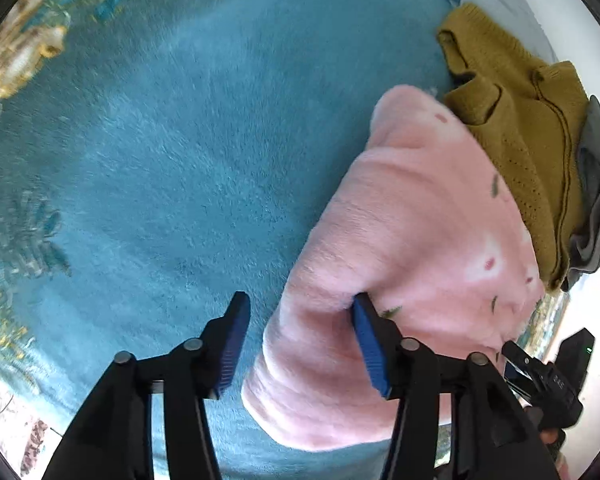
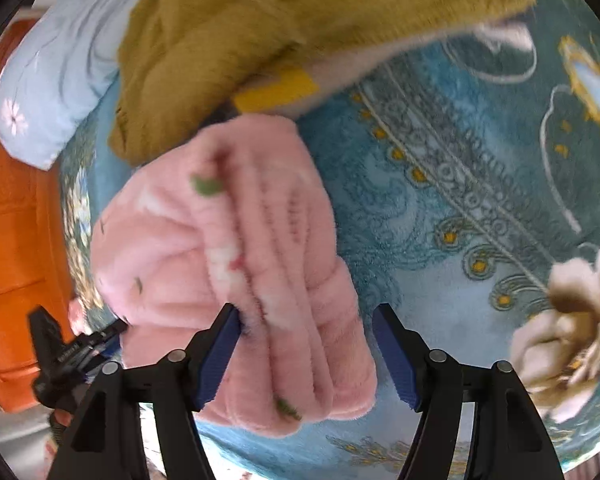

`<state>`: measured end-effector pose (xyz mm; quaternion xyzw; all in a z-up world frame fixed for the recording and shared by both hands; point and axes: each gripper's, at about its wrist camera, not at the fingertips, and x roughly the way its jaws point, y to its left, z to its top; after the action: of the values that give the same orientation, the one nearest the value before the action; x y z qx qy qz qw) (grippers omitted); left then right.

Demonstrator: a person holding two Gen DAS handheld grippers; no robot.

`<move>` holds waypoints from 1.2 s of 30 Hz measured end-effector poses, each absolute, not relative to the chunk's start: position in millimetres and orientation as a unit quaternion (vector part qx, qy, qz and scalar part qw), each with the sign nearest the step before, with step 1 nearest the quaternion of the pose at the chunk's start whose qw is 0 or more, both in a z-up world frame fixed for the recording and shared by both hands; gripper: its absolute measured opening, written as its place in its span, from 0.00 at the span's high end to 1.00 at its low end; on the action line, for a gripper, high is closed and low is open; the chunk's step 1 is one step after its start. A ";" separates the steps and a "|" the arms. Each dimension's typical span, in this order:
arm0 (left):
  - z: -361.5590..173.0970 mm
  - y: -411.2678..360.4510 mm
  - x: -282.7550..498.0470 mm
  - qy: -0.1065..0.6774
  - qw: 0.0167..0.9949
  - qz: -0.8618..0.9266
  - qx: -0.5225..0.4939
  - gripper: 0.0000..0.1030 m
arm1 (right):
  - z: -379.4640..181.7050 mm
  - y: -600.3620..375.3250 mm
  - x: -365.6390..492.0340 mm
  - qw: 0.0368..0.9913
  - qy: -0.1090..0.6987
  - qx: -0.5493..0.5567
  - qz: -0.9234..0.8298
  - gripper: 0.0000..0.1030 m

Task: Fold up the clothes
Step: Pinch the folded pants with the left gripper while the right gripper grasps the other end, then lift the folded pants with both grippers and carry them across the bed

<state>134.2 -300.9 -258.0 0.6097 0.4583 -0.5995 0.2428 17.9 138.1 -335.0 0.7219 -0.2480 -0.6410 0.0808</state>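
Left wrist view: left gripper points steeply down at the teal blanket, jaws standing apart w/ nothing pressed between them; right finger pad touches the edge of the pink fleece garment, left pad sits over bare blanket. The pink piece lies bunched at the right side of the blanket, its far end tucked under a mustard knit sweater, w/ a grey garment beyond that. Right wrist view: right gripper also wide, no squeeze; a rumpled fold of the pink fleece garment sits between the jaws, left pad against it, right pad clear of it. Mustard sweater and a pale blue pillow lie behind. Step, IMO: the pink piece looks set down or about to be grabbed, can't tell which; not yet folded flat. Next move prob needs both tongs to pinch 2 spread edges or corners, pull it free of the mustard knit, and lay it flat on open blanket.
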 end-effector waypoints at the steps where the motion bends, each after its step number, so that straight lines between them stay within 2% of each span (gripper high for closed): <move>1: -264.3 -304.9 136.1 0.466 0.233 -0.597 0.610 0.41 | -339.6 139.7 16.6 0.086 -0.254 0.722 -0.638 0.27; 3: -275.8 -314.1 141.4 0.485 0.215 -0.594 0.605 0.38 | -347.2 142.3 14.3 0.096 -0.264 0.721 -0.633 0.25; 8: -291.3 -328.1 154.6 0.539 0.166 -0.596 0.571 0.38 | -367.8 150.4 14.9 0.122 -0.308 0.718 -0.613 0.21; 16: -294.5 -337.0 164.6 0.559 0.138 -0.603 0.553 0.38 | -374.9 144.0 22.9 0.112 -0.334 0.701 -0.620 0.20; 19: -289.6 -336.8 161.0 0.554 0.137 -0.610 0.550 0.41 | -375.2 140.3 26.3 0.099 -0.341 0.698 -0.622 0.20; 23: -279.5 -332.6 155.4 0.535 0.139 -0.623 0.554 0.62 | -372.2 125.1 28.7 0.089 -0.347 0.694 -0.624 0.32; 24: -276.7 -331.9 154.5 0.529 0.144 -0.625 0.556 0.67 | -369.9 122.7 29.5 0.086 -0.347 0.693 -0.626 0.38; 27: -266.1 -327.9 150.7 0.500 0.161 -0.634 0.568 0.78 | -361.7 120.8 30.6 0.082 -0.343 0.690 -0.632 0.47; 30: -250.0 -321.9 146.4 0.469 0.175 -0.643 0.580 0.82 | -350.2 118.0 29.3 0.086 -0.341 0.685 -0.638 0.52; 36: -205.5 -290.8 161.1 0.457 0.211 -0.654 0.565 0.84 | -322.5 113.4 26.5 0.105 -0.349 0.672 -0.644 0.55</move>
<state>161.1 -290.8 -205.5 0.5648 0.4573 -0.6538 0.2106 26.5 113.4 -322.5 0.6724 -0.3493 -0.6440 0.1054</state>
